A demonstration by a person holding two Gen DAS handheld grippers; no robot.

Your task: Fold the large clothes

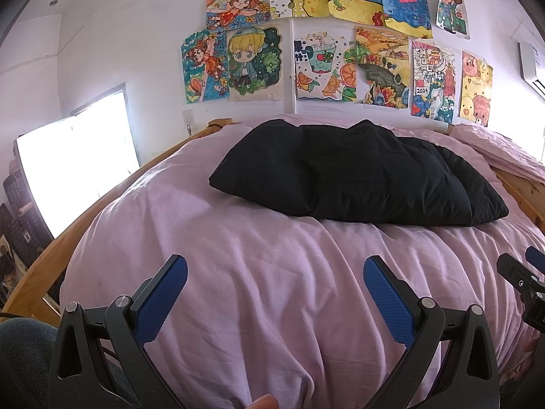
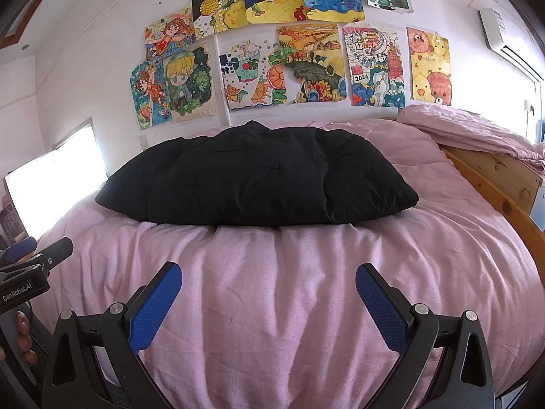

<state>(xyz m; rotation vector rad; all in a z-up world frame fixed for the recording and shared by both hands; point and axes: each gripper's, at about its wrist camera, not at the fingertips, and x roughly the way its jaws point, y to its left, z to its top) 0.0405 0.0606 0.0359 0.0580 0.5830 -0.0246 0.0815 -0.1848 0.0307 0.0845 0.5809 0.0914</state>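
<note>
Left gripper (image 1: 275, 269) and right gripper (image 2: 269, 274): jaws wide apart, empty, above pink bedcover (image 2: 272, 289). Black padded garment (image 2: 259, 177): folded, at 12 o'clock.

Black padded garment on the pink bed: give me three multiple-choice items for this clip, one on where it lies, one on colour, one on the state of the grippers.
1. Where does the black padded garment lie?
A. On the pink bedcover, ahead of both grippers
B. Hanging on the wall
C. Clamped in the right gripper

2. What colour are the pads on the gripper fingers?
A. Red
B. Blue
C. Yellow

3. How do the two grippers stand?
A. Both shut on cloth
B. Left shut, right open
C. Both open and empty

Answers:
1 A: the garment rests on the pink bedcover, beyond the fingertips in both wrist views.
2 B: the pads are blue.
3 C: the left gripper and right gripper each show wide-spread fingers with only bedcover between them.
</note>
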